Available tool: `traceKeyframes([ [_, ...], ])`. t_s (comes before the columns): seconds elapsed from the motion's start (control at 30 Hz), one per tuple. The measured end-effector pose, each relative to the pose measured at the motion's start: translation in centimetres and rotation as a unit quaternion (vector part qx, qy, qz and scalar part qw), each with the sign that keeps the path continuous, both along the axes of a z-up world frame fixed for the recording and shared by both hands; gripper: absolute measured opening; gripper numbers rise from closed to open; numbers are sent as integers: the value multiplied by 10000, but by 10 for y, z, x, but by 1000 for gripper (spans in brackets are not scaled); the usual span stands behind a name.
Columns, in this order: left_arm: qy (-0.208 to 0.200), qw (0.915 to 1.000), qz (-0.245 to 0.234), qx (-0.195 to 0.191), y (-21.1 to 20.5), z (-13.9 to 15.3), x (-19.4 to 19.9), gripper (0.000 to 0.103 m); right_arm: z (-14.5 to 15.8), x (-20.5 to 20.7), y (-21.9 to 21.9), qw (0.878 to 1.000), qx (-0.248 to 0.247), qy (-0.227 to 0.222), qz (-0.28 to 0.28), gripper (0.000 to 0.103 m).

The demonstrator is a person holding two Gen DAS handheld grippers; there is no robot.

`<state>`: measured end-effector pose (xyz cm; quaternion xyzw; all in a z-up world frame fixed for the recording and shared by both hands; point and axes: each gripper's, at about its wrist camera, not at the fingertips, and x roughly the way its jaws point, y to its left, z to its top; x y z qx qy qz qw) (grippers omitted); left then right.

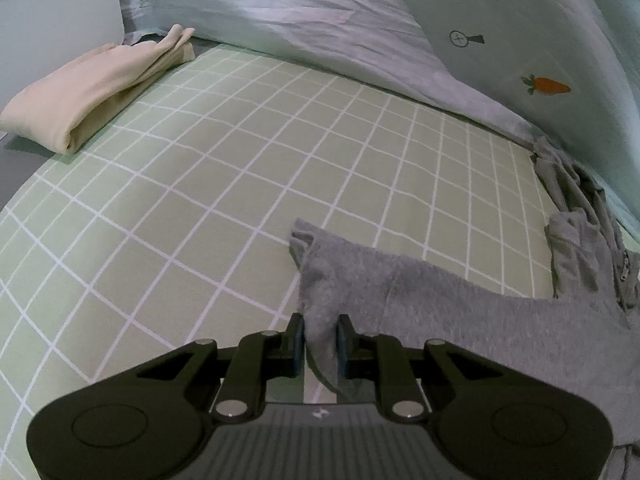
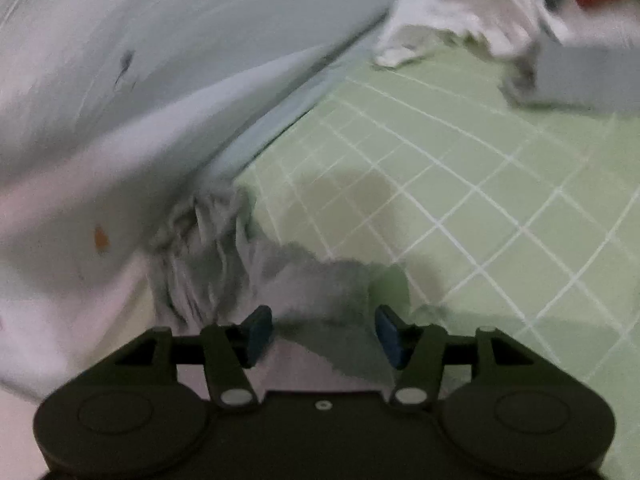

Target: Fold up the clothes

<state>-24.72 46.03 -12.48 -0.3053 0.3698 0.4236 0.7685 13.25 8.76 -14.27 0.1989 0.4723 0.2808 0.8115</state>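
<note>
A grey knit garment (image 1: 460, 300) lies across the right side of the green checked bed sheet (image 1: 240, 160). My left gripper (image 1: 320, 340) is shut on one pointed end of it, with the cloth pinched between the blue pads. In the blurred right wrist view, my right gripper (image 2: 324, 334) stands open, its blue pads wide apart on either side of a bunched edge of the same grey garment (image 2: 312, 280). Nothing is clamped there. More of the grey cloth is crumpled against the pale duvet (image 2: 100, 140).
A folded cream garment (image 1: 92, 92) rests at the sheet's far left corner. A pale duvet with a carrot print (image 1: 546, 86) is heaped along the far edge. White and grey clothes (image 2: 480, 16) are piled at the far right. A grey wall (image 1: 52, 12) stands at left.
</note>
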Motion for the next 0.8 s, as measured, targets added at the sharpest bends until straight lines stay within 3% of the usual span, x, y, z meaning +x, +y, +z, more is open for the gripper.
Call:
traceKeyframes([
  [0.07,15,10000,6,11,-1,0,1,20,-4,10,-3,9995,235,187,-90,62],
  [0.1,27,10000,3,17,-1,0,1,20,-5,16,-4,9989,352,280,-135,55],
  [0.13,37,10000,-4,23,0,0,2,20,-7,21,-6,9980,470,373,-180,40],
  [0.17,48,10000,-10,28,0,0,2,20,-9,26,-7,9969,587,467,-225,31],
  [0.2,58,10000,-17,34,0,0,2,21,-10,29,-4,9976,478,474,-132,15],
  [0.23,68,10000,-23,38,0,0,2,21,-9,30,0,9986,313,413,-43,7],
  [0.47,132,9999,-66,69,-1,0,4,21,11,46,6,9987,340,-386,34,3],
  [0.6,119,9998,-97,94,-1,0,3,21,8,60,26,9951,-139,-874,438,3],
  [0.77,30,10000,-37,54,-1,-1,2,22,-10,71,39,9927,-581,-926,517,6],
  [0.8,-42,10000,0,17,-1,-1,0,23,-7,69,35,9933,-571,-924,403,12],
])
